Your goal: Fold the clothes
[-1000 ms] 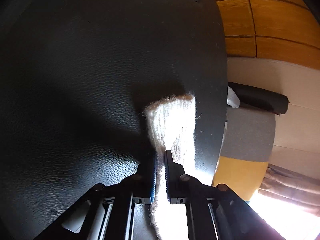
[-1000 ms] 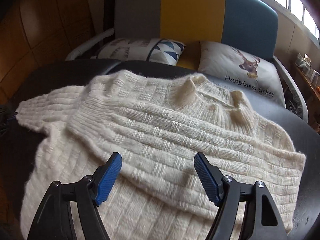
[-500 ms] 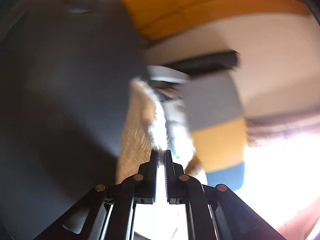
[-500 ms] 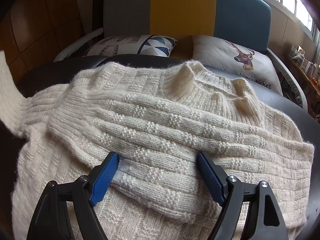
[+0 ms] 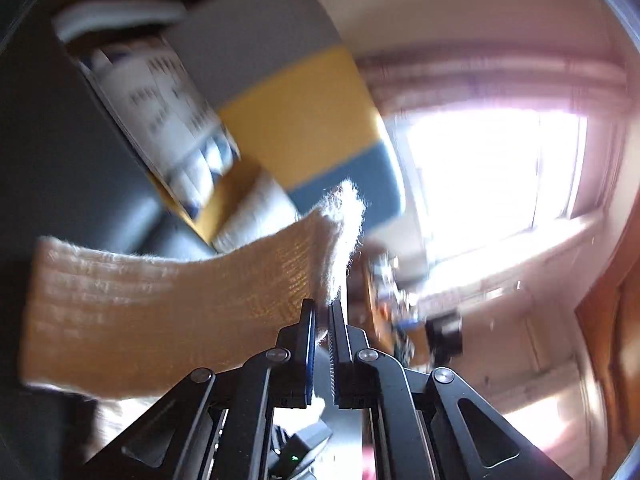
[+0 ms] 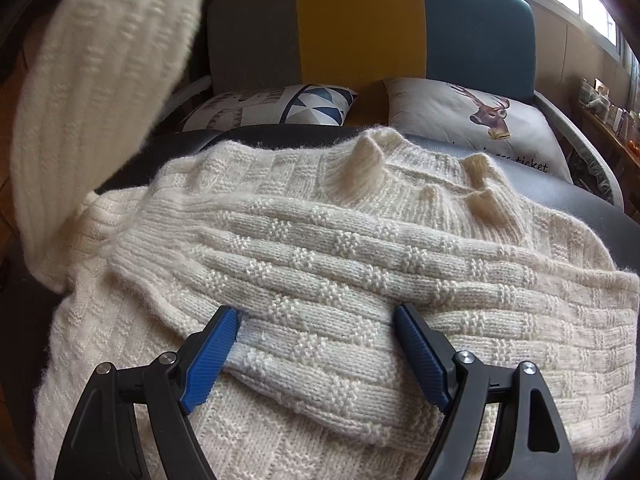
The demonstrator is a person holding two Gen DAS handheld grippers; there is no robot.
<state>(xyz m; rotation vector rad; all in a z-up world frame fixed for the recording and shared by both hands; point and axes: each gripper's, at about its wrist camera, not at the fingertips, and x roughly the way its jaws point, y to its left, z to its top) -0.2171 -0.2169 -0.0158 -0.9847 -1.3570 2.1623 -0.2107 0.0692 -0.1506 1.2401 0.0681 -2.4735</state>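
Cream sleeve (image 5: 160, 304) between left gripper (image 5: 322, 312) fingers

Left wrist view: heavy motion blur, window (image 5: 492, 184) blown out to white with pink flare, backlit sleeve (image 5: 160, 300) glowing orange. Right wrist view: sharp, even soft daylight on the sweater (image 6: 340, 280), raised sleeve blurred upper left, fisheye vignette at the corners.

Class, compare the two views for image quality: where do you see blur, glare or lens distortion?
Left wrist view: the window is blown out to white glare, the sofa and surroundings are smeared by motion blur, yet the left tool shut on the sleeve cuff stays sharp. Right wrist view: evenly lit, the sweater crisp; only the raised sleeve is blurred, and fisheye bending curves the edges.
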